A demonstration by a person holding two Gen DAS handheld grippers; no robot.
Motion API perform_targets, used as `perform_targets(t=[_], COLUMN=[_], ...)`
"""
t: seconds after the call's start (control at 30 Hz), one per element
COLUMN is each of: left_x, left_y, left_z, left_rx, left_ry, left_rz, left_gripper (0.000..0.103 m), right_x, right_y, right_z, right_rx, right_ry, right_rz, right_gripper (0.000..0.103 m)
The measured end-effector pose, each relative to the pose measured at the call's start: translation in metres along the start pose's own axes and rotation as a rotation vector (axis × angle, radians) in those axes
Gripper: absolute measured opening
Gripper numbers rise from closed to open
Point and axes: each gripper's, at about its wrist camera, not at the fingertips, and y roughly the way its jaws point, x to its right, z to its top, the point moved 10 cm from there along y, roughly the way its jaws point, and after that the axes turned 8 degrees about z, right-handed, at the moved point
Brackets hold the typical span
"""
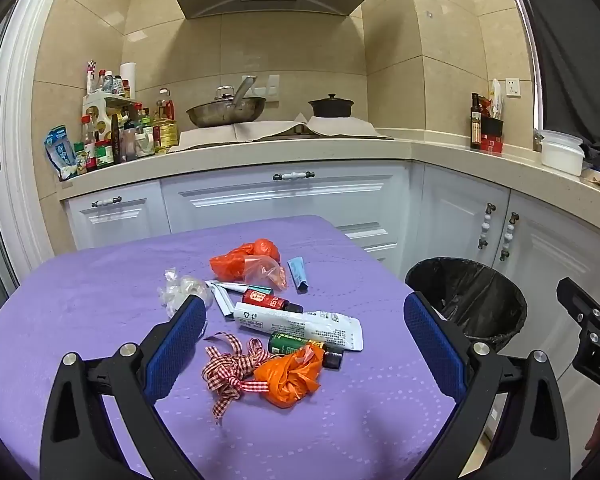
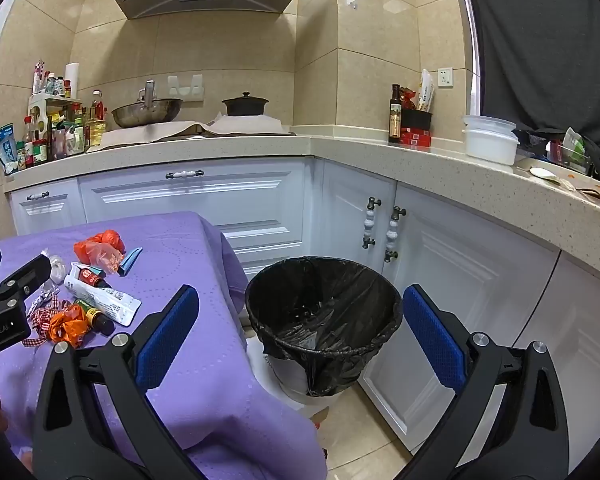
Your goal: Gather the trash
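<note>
Trash lies on a purple-clothed table (image 1: 80, 288): an orange bag wad (image 1: 290, 376), a checked ribbon (image 1: 228, 368), a green bottle (image 1: 300, 345), a white tube (image 1: 300, 324), a red bottle (image 1: 270, 300), a red-orange bag (image 1: 246, 260), a blue tube (image 1: 298, 274) and clear plastic (image 1: 182, 290). My left gripper (image 1: 304, 340) is open above the pile, empty. My right gripper (image 2: 300, 332) is open and empty, in front of the black-lined bin (image 2: 324, 312) on the floor right of the table. The bin also shows in the left wrist view (image 1: 472, 300).
White cabinets (image 2: 188, 196) and an L-shaped counter (image 2: 420, 156) stand behind. On the counter are a wok (image 1: 226, 112), a black pot (image 1: 331, 106), sauce bottles (image 1: 112, 136) and white bowls (image 2: 490, 140). The tiled floor (image 2: 364, 436) shows by the bin.
</note>
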Motion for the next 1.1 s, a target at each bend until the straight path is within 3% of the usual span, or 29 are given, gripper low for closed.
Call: perform_targets(t=[1.1], left_x=[0.0019], left_y=[-0.002], left_z=[0.0023], left_rx=[0.001], left_ry=[0.008], left_rz=[-0.006], left_gripper=[0.097], right_x=[-0.0021], right_y=[0.0018], right_z=[0.0007], right_rx=[-0.005], right_ry=[-0.008], right_rz=[-0.004], right_gripper=[0.1])
